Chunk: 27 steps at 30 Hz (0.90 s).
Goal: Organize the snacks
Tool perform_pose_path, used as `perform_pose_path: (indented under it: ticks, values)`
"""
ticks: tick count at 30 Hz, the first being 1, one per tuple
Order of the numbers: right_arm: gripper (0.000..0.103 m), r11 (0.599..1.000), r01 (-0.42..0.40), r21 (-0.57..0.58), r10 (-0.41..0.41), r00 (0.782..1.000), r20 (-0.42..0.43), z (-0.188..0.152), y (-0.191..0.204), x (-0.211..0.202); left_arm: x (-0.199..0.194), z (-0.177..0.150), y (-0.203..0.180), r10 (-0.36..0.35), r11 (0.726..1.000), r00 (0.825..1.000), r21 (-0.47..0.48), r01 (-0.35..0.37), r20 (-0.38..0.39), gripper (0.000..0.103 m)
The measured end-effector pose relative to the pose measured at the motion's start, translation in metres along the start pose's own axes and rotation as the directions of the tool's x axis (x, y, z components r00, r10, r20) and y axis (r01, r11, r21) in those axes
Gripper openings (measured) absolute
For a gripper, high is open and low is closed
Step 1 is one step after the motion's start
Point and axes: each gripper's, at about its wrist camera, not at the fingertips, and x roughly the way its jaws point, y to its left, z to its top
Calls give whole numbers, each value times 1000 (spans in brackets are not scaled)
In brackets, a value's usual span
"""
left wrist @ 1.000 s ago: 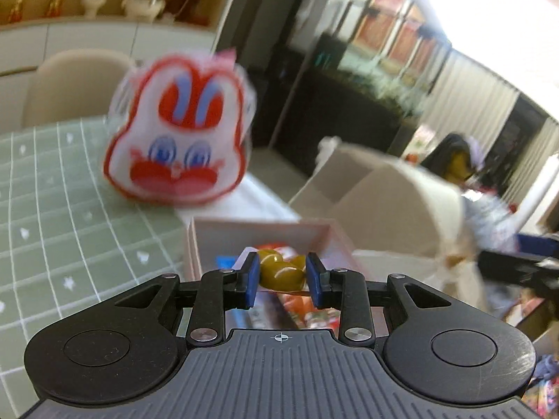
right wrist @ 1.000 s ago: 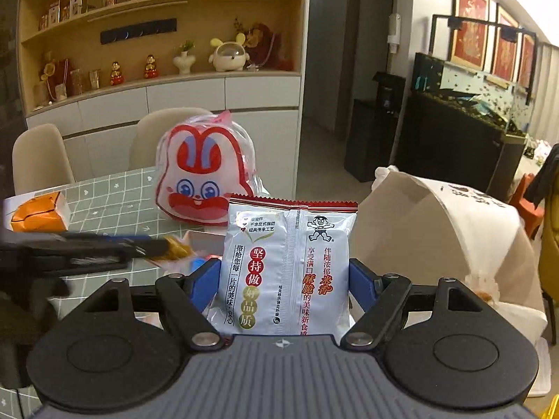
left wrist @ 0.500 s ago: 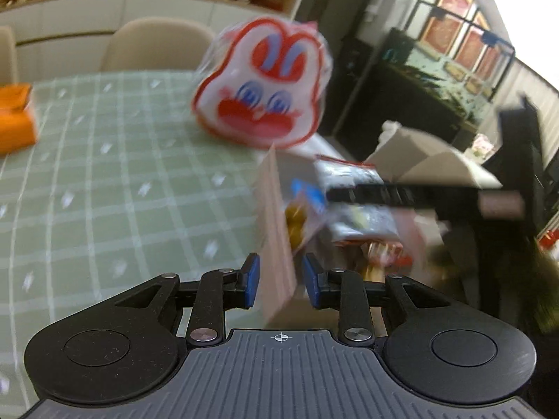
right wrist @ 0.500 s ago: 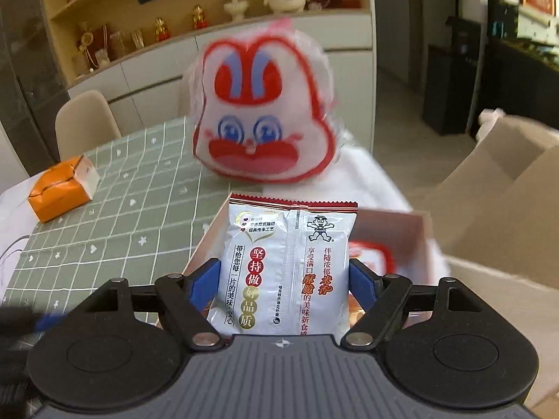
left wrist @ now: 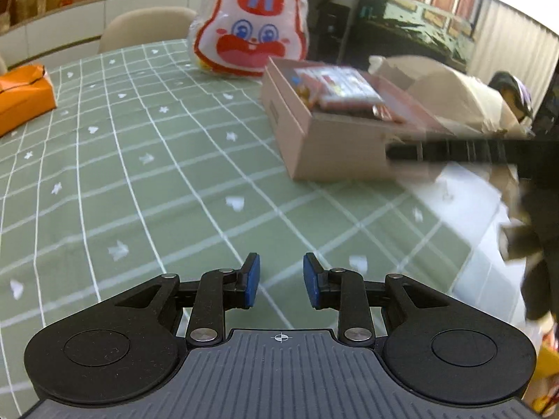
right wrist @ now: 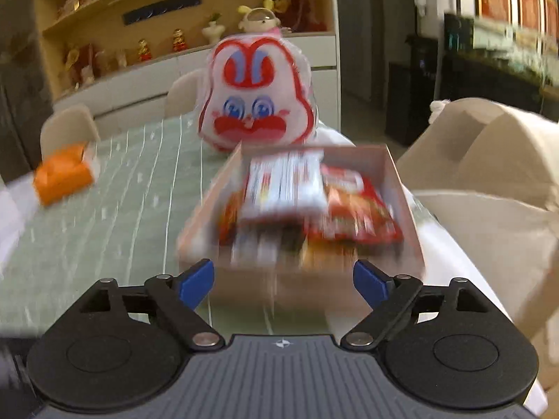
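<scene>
Green checked tablecloth (left wrist: 146, 181) is looking bare while your box (right wrist: 398, 188) is filling with snacks (right wrist: 283, 188), right gripper (right wrist: 283, 281) opening empty, left gripper (left wrist: 281, 281) sitting narrowly apart, holding nothing.

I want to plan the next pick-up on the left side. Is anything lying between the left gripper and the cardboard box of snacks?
Nothing visible does. The left gripper has nothing between its blue pads, and only bare green tablecloth lies between it and the cardboard box. The bunny bag stands beyond the box, the orange packet far off to the left.
</scene>
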Motion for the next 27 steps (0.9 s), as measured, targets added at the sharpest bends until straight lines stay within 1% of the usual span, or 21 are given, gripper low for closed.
perform_pose_path:
  ticks: [2,3,6,8,9,10,14,18,27]
  values:
    - [91,1000,8,21,-7,998,-55,-22,2,1,-4,-8,-6,16,1000,999,23,-17,36,32]
    - [93,999,27,26,-25,997,-71,-33,3,2,-4,-9,-9,23,999,999,32,-25,46,32]
    - [94,997,81,-5,-81,995,-52,-53,5,5,-2,-12,-16,54,997,996,47,-57,76,33]
    - [95,995,95,-2,-95,995,-37,-60,2,7,0,-14,-21,63,995,994,67,-69,93,34]
    - [98,996,94,8,-94,995,-22,-62,0,6,1,-15,-23,68,994,992,74,-75,102,34]
    - [100,995,94,16,-93,996,-11,-64,-2,5,2,-16,-24,72,994,991,76,-80,109,34]
    - [101,996,91,18,-91,996,3,-66,-4,7,3,-19,-28,100,993,986,48,-108,133,34]
    - [103,995,98,25,-98,995,11,-67,-3,7,5,-21,-37,136,985,980,89,-150,145,34]
    - [103,995,97,25,-98,995,11,-68,-3,7,5,-20,-34,127,988,982,69,-138,143,34]
